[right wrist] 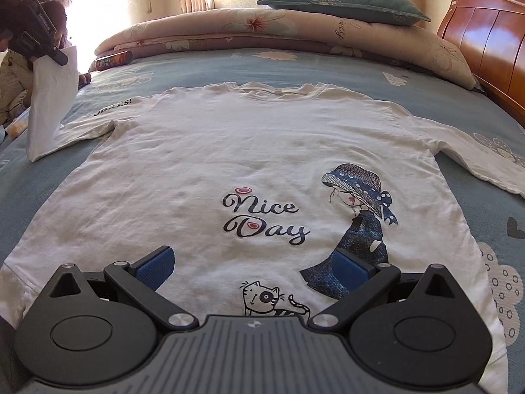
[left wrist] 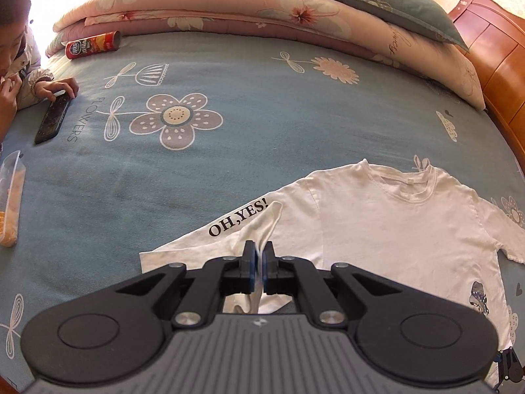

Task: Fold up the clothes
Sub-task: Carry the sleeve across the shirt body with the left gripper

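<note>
Shirt (right wrist: 229, 151): white knit cotton, long-sleeved, flat and front up on the bed (left wrist: 229, 164); ribbed neck toward the quilt.
Print: script "Nice Day" with pink hearts; a girl in a dotted blue hat at 3 o'clock of the words; a line-drawn cat below them.
Sleeve (left wrist: 262, 226): black serif "OH,YES!" along it; the cuff end is lifted and gathered into a narrow fold.
Left gripper (left wrist: 259, 256): jaws clamped on the sleeve, cloth pinched thin between the blue pads.
Right gripper (right wrist: 252, 266): jaws wide apart over the hem, ridged blue pads to either side of the cat; contact with the cloth not clear.
Bed cover: blue-grey woven, large pale flowers, word "FLOWERS".
Quilt (left wrist: 213, 6): pink floral, padded, folded at 12 o'clock; green pillow (left wrist: 380, 3) on top.
Can (left wrist: 93, 44): red tube on its side at 11 o'clock; label unreadable.
Headboard (left wrist: 492, 39): glossy red-brown wood, at 2 o'clock.
Person (left wrist: 19, 65): at 10 o'clock, cut by the frame, hand on a dark phone (left wrist: 54, 118).
Tub (left wrist: 11, 197): clear plastic, orange contents, half cut off.
</note>
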### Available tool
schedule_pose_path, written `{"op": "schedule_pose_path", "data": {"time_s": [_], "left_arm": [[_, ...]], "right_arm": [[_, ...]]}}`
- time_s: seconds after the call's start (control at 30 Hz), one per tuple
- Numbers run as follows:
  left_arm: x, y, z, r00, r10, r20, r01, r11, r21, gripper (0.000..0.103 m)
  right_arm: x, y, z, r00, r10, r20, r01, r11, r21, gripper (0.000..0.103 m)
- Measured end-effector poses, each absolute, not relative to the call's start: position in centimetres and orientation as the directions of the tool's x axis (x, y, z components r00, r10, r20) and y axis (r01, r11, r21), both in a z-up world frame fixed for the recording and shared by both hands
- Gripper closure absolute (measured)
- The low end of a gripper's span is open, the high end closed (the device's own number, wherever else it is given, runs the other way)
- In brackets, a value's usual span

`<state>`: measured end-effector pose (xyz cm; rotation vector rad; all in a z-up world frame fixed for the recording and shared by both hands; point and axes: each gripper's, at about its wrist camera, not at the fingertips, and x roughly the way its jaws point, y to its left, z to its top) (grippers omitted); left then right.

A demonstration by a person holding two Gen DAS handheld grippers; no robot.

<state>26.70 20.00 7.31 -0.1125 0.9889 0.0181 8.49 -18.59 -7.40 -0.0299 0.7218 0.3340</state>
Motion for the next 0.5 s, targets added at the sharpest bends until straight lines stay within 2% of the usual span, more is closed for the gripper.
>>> {"op": "schedule_pose_path", "data": {"time_s": [0.07,0.5], "left_arm": [[27.2,18.9,7.3,0.541,-0.036,-0.840,-0.053,0.996,-0.077,0.101],[30.6,12.0,7.4,0.519,-0.046,-0.853,0.031,0.999,-0.035,0.101]], "right_arm": [[8.3,-18.7,-7.0,0.698,0.329,-0.636,-0.332,0.936,0.120,0.000],[8.2,-19.4,-6.4,0.696,0.365,-0.618,-0.329,0.927,0.178,0.000]]}}
